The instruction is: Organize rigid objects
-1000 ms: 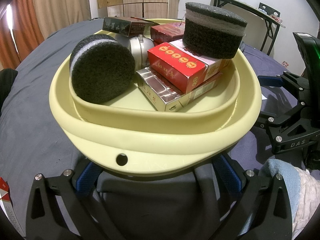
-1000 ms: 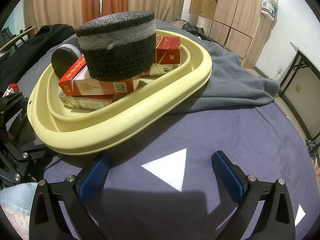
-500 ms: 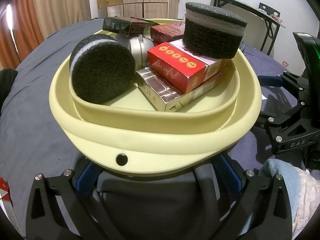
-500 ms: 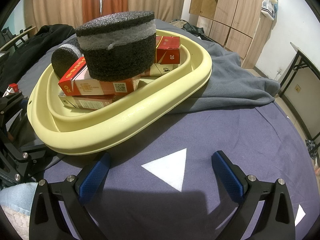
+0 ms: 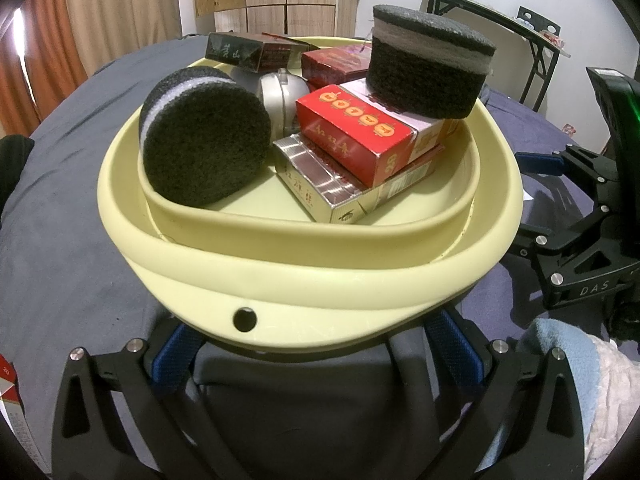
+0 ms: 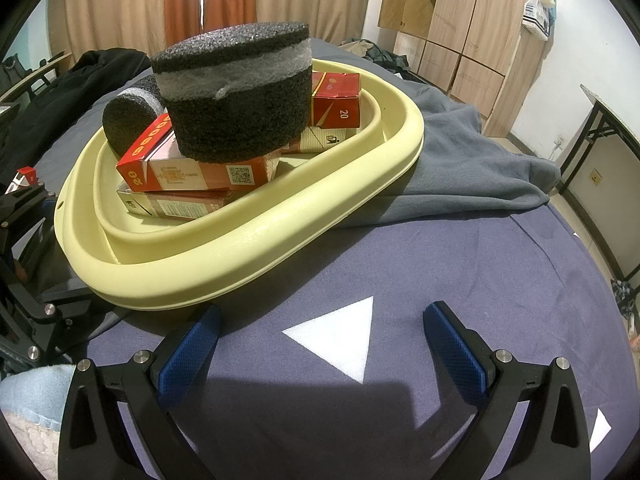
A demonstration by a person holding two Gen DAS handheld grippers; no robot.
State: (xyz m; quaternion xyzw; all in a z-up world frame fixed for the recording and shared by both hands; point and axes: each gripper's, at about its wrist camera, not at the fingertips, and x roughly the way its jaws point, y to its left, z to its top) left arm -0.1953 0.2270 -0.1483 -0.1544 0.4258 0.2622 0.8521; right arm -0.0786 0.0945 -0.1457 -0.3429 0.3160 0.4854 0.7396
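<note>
A pale yellow basin (image 5: 320, 280) (image 6: 240, 256) rests on the dark blue cloth. It holds a black foam disc standing on edge (image 5: 204, 148), a second foam disc (image 5: 428, 68) (image 6: 236, 92) lying on a red box (image 5: 352, 132), a silver box (image 5: 320, 184) under that, a dark box (image 5: 240, 54) at the back, and a round silver item (image 5: 282, 92). My left gripper (image 5: 316, 350) is open, its blue pads (image 5: 172, 356) just under the basin's near rim. My right gripper (image 6: 322, 346) is open over bare cloth beside the basin, holding nothing.
A white triangle (image 6: 340, 340) marks the cloth between the right fingers. A grey blanket (image 6: 460, 148) is bunched behind the basin. A red and white box (image 5: 8, 392) lies at the far left edge. A light blue towel (image 5: 560, 360) sits nearby.
</note>
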